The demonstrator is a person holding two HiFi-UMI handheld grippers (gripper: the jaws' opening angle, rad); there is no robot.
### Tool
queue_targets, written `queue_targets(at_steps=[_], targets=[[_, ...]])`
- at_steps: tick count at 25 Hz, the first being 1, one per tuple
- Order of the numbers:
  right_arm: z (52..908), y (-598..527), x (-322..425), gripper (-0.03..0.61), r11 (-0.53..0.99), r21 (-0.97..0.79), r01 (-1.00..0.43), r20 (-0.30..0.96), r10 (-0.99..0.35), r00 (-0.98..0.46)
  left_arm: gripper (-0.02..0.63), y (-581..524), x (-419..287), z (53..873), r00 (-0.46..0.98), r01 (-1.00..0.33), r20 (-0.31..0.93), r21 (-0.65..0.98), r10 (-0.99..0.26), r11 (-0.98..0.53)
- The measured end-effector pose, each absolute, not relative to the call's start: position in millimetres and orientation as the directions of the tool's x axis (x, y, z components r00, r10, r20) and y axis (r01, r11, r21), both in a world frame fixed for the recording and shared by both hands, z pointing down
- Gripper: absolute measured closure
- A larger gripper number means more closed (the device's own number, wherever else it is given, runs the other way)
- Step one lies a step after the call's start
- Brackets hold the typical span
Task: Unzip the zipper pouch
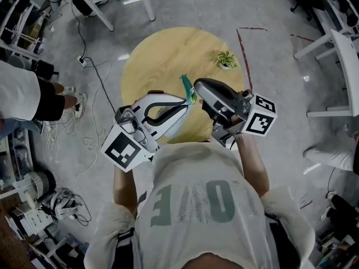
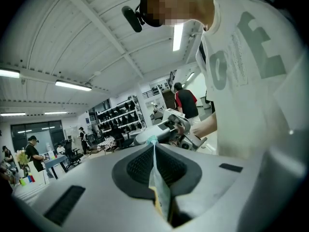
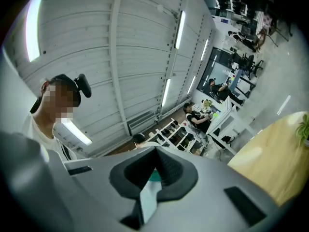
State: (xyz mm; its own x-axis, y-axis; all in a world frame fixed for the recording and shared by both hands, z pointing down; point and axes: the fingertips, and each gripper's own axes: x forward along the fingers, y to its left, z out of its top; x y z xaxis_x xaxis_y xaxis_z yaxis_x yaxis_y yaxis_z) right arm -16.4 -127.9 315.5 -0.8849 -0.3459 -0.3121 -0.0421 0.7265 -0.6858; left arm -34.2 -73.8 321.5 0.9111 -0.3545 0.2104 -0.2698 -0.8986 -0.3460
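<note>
I'm holding the zipper pouch (image 2: 161, 191) aloft, left gripper (image 1: 184, 101) clamping one edge, right gripper (image 3: 153, 177) pinching its teal end.

"What colour is the pouch (image 1: 178, 118)?"

"Pale, see-through blue, with a teal edge."

"And the grippers?"

"The left gripper (image 1: 187, 101) is white with black trim, and the right gripper (image 1: 197, 86) is dark grey. The cube (image 1: 126, 148) on each has black-and-white squares."

"The table (image 1: 162, 55)?"

"Light yellow wood grain. The plant (image 1: 226, 58) is green, the floor (image 1: 269, 66) is grey, and the shirt (image 1: 196, 167) is cream with grey-green letters."
</note>
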Motion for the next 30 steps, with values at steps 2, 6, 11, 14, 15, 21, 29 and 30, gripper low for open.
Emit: queue_targets(at_steps=[2,6,11,14,15,21,29,30], targets=[[313,-128,-14,0.549,0.728,-0.684,-0.047,-0.316,-0.354,-0.88,0.583,-71,-34,319,0.918,-0.268,0.195,-0.333,-0.344,-0.904],[313,-131,-15,0.549,0.743,-0.665,-0.071,-0.298,-0.351,-0.888,0.583,-73,-35,319,0.909,-0.277,0.206,-0.352,-0.362,-0.894],[324,-141,-9,0.549,0.726,-0.679,-0.106,-0.276,-0.386,-0.88,0.583,-70,-35,316,0.908,-0.273,0.211,-0.359,-0.363,-0.892],[332,-148,-5,0.549,0.719,-0.682,-0.134,-0.253,-0.404,-0.879,0.583,-70,-36,317,0.906,-0.27,0.22,-0.36,-0.362,-0.893],[334,-151,-4,0.549,0.716,-0.682,-0.146,-0.245,-0.412,-0.878,0.583,-71,-37,317,0.905,-0.268,0.222,-0.36,-0.362,-0.893],[346,-163,5,0.549,0.698,-0.688,-0.198,-0.212,-0.455,-0.865,0.583,-67,-43,317,0.905,-0.263,0.233,-0.352,-0.357,-0.898],[359,-179,27,0.549,0.66,-0.694,-0.288,-0.165,-0.534,-0.829,0.583,-62,-52,313,0.911,-0.262,0.228,-0.326,-0.344,-0.908],[361,-181,30,0.549,0.655,-0.693,-0.301,-0.158,-0.546,-0.823,0.583,-62,-55,312,0.91,-0.264,0.229,-0.324,-0.346,-0.908]])
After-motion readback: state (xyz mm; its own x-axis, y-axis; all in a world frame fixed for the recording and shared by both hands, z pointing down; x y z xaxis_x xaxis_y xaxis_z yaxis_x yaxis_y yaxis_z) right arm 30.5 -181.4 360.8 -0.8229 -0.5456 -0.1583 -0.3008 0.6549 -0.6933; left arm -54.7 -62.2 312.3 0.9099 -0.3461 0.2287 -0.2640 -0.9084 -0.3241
